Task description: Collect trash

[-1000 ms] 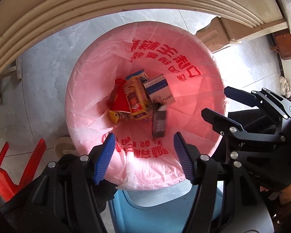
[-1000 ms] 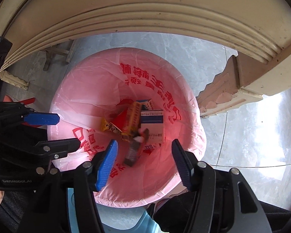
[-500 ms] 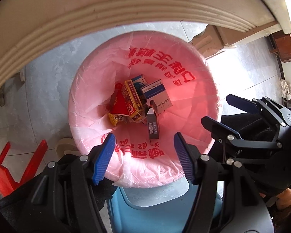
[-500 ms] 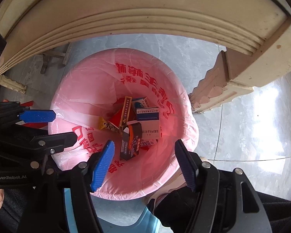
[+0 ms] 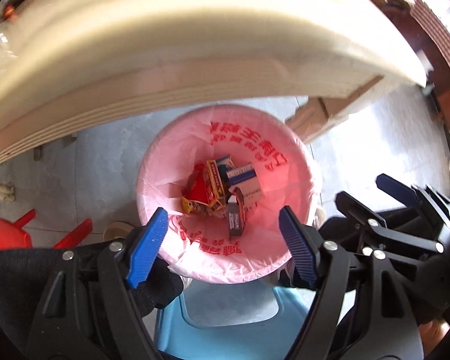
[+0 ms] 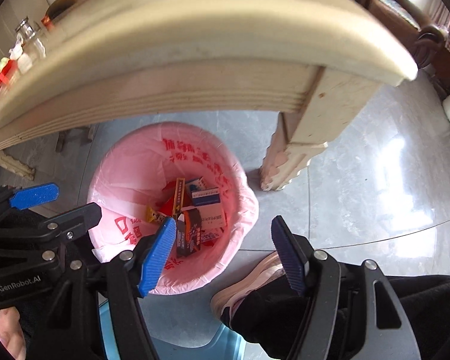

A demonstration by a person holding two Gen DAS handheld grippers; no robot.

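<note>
A bin lined with a pink bag (image 5: 285,156) (image 6: 126,174) stands on the floor under the table edge. Several pieces of trash lie at its bottom: a dark box (image 5: 235,219) (image 6: 190,235), a blue-and-white box (image 5: 244,180) (image 6: 208,202), a yellow-red box (image 5: 213,186) and a red wrapper (image 5: 196,192). My left gripper (image 5: 223,244) is open and empty above the bin's near rim. My right gripper (image 6: 225,253) is open and empty, above the bin's right rim; it shows at the right of the left wrist view (image 5: 372,198).
A cream wooden table (image 6: 195,60) overhangs the bin, with its leg (image 6: 303,138) to the right. A light blue stool (image 5: 225,321) is below the grippers. A red plastic item (image 5: 12,234) lies on the floor at left. The person's pink shoe (image 6: 249,282) is beside the bin.
The dark box has fallen into the bin and come to rest on the other trash. Both grippers have risen away from the bin, which looks smaller; more of the table edge shows.
</note>
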